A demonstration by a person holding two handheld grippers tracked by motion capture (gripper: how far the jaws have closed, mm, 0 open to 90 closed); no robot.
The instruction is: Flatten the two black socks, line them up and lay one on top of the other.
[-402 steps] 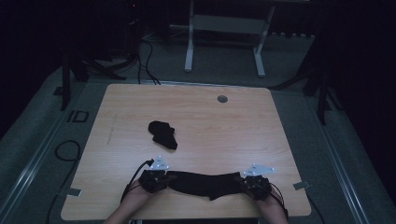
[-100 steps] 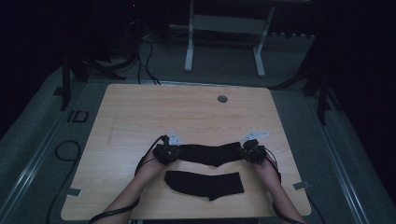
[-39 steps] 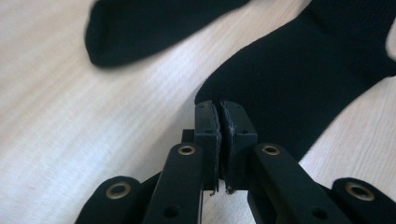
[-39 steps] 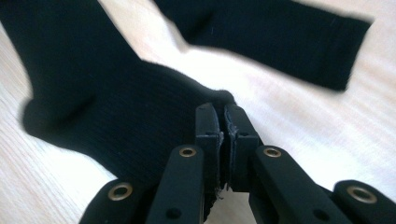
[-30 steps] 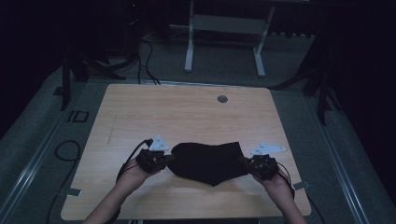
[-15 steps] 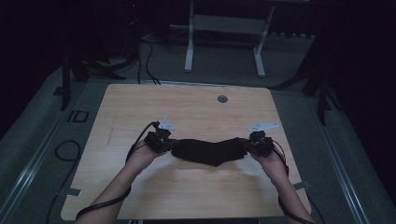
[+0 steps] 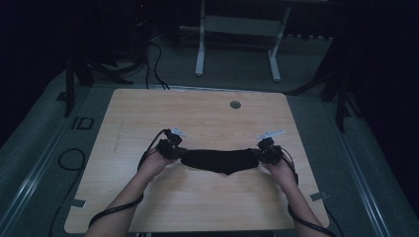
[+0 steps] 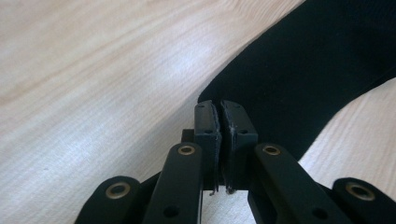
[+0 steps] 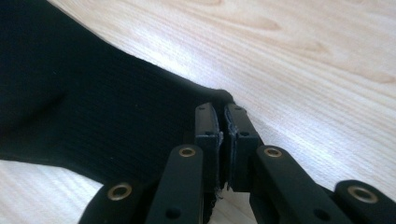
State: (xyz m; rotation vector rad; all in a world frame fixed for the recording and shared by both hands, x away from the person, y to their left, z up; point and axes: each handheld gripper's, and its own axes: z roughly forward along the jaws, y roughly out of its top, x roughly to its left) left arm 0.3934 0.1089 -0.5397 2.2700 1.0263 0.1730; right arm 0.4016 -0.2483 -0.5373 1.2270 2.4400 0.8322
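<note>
Black cloth (image 7: 220, 160) hung stretched between both tongs, sagging mid-span above table (image 7: 197, 118). Left gripper (image 7: 174, 149) pinched its near end; right gripper (image 7: 265, 152) pinched opposite end — jaws pressed together on fabric. Judged light, limp, non-fragile — best held by end edges.

left forearm (image 7: 129, 190): enters from bottom left, angled inward | left gripper (image 7: 174, 149): jaws pinched together, pointing right | right forearm (image 7: 295, 197): enters from bottom right, angled inward | right gripper (image 7: 263, 153): jaws pinched together, pointing left | grippers level, well apart
</note>
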